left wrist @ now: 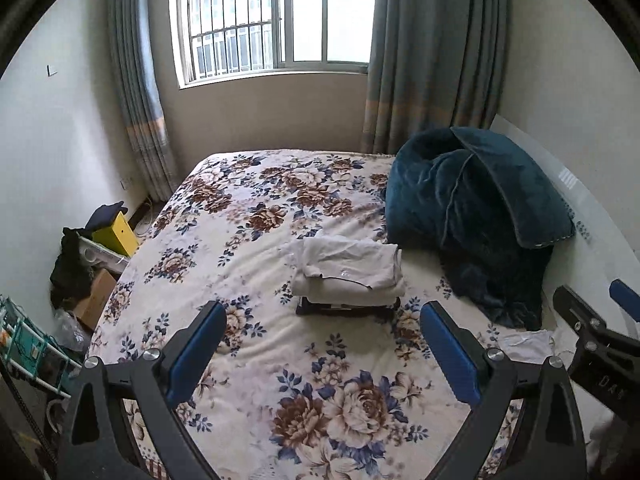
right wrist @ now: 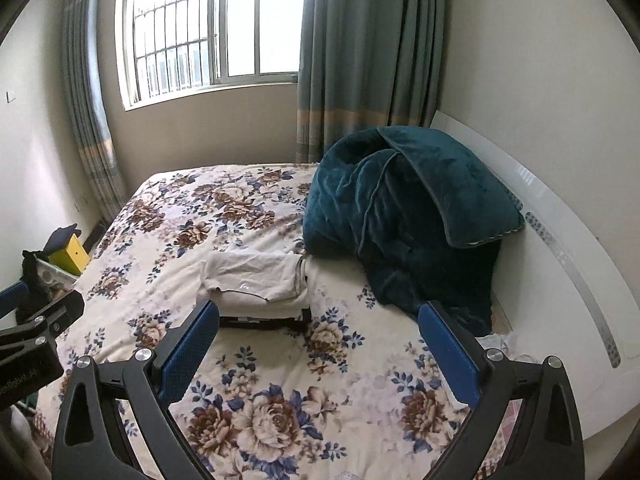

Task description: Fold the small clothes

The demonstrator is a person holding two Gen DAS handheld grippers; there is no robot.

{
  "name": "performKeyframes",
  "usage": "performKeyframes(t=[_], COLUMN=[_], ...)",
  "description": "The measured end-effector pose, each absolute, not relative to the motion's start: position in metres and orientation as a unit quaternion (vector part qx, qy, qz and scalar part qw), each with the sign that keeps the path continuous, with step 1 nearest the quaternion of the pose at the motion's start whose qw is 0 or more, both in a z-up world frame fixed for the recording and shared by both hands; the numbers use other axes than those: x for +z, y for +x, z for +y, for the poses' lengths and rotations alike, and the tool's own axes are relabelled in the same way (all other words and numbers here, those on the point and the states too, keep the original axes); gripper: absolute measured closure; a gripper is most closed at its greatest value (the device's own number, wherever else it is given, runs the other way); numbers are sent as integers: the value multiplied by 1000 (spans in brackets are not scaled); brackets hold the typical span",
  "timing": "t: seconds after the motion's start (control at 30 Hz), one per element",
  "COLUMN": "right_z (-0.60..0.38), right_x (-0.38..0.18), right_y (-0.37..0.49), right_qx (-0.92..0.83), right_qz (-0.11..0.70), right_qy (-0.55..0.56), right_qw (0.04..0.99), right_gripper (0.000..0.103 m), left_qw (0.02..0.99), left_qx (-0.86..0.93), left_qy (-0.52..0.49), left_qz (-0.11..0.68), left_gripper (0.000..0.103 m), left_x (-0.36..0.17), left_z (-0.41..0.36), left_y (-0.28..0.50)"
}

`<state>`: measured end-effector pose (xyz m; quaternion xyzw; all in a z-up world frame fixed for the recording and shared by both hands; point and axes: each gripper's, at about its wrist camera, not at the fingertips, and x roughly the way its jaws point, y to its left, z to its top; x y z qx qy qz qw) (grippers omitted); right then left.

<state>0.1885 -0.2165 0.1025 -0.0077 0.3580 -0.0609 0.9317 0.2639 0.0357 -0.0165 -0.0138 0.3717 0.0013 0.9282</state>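
A teal blanket (left wrist: 472,216) is heaped at the bed's (left wrist: 248,352) head, just right of the clothes stack (left wrist: 348,276), which lies mid-bed: white folded pieces over something dark. A small white garment (left wrist: 524,344) lies loose near the blanket's foot. Boxes and a yellow box (left wrist: 114,234) crowd the floor to the left. The left hand-held gripper (left wrist: 322,336) and the right hand-held gripper (right wrist: 318,334) both hang above the bed with fingers spread wide, holding nothing, short of the stack. The stack's bottom layers are hard to make out.

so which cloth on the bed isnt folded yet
The small white cloth lying crumpled by the headboard, right of the blue blanket's hem; the others sit folded in the stack mid-bed.
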Motion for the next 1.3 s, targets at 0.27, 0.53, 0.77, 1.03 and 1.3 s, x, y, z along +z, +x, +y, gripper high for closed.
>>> performKeyframes(t=[0.27,0.53,0.77,1.03,1.3], right_z=[-215,-213,-212,-212,-216], right_x=[110,111,111,115,118], right_y=[169,167,166,161,156], right_qx=[-49,-36,-25,-15,-20], right_qz=[352,346,344,337,338], right_qy=[-15,-22,-20,-22,-22], right_qw=[934,937,938,941,941], right_gripper=[2,0,0,0,0], left_qw=[935,935,937,937,937], left_qx=[8,14,18,20,20], left_qy=[-13,-9,-8,-6,-10], left_qz=[354,354,350,349,348], left_gripper=[4,0,0,0,0], left_x=[-6,-8,-4,-3,3], left_z=[35,35,35,35,29], left_y=[243,234,227,224,217])
